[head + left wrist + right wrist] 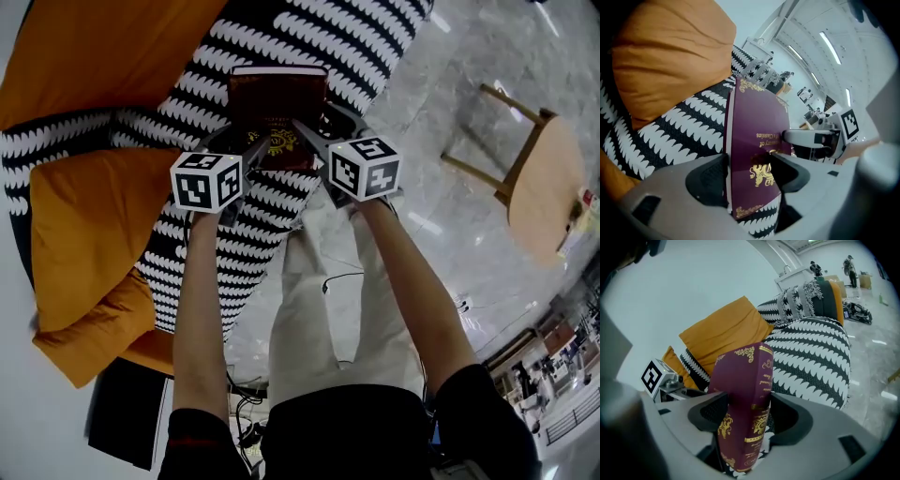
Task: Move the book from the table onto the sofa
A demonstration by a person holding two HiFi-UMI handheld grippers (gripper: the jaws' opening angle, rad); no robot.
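Observation:
A thick maroon book (277,108) with gold print hangs flat over the black-and-white patterned sofa (309,37), gripped from both near corners. My left gripper (251,150) is shut on its left edge; in the left gripper view the book (754,154) stands between the dark pads (708,180). My right gripper (309,141) is shut on the spine side, where the book (743,413) fills the gap between the jaws. Each gripper's marker cube (206,180) faces the head camera.
Orange cushions (89,225) lie on the sofa to the left, with another (103,47) at the back. A round wooden side table (544,183) stands on the marble floor at right. A black flat object (127,408) lies on the floor near the person's legs.

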